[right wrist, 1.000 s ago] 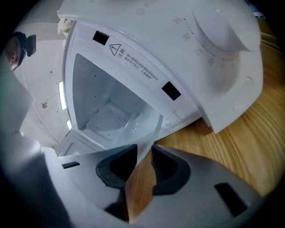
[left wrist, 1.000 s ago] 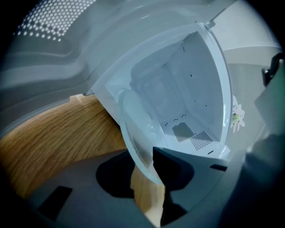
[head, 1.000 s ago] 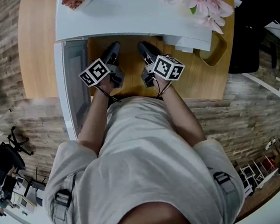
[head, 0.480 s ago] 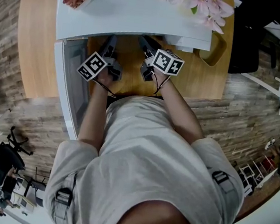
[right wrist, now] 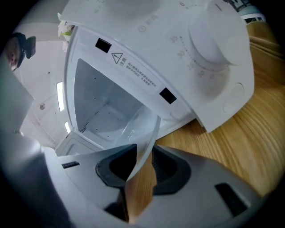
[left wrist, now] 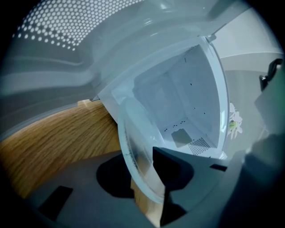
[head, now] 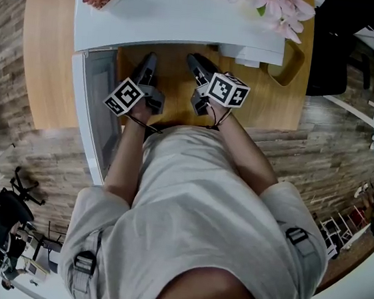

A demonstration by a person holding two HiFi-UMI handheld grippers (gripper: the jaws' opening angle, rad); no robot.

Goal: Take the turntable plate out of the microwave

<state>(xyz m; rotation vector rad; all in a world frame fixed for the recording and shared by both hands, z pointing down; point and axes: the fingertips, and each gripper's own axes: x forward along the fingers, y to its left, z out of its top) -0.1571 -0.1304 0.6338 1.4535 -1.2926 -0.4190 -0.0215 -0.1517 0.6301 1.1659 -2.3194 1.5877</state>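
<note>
Grippers first: the left gripper [left wrist: 143, 171] has its dark jaws closed on the rim of the clear, round glass turntable plate [left wrist: 133, 133], the pads pressing the glass from both sides. The right gripper [right wrist: 141, 169] pinches the opposite rim the same way. Both pairs of jaws have just been closing a little, with the plate between them, and they stand only as far apart as the thickness of the glass.

So the plate hangs between the two grippers, just in front of the open cavity [left wrist: 178, 98] of the white microwave [right wrist: 213, 58] and above the wooden table [right wrist: 249, 133]. Whether its far edge is still inside the opening cannot be made out.

The glass is smooth and see-through, with a faint raised lip. The cavity walls are glossy white, pierced by small vent holes. A large round dial bulges from the microwave's smooth front panel. The open door [head: 98, 102] has a dotted, perforated window. The table top shows warm, streaky grain.
</note>
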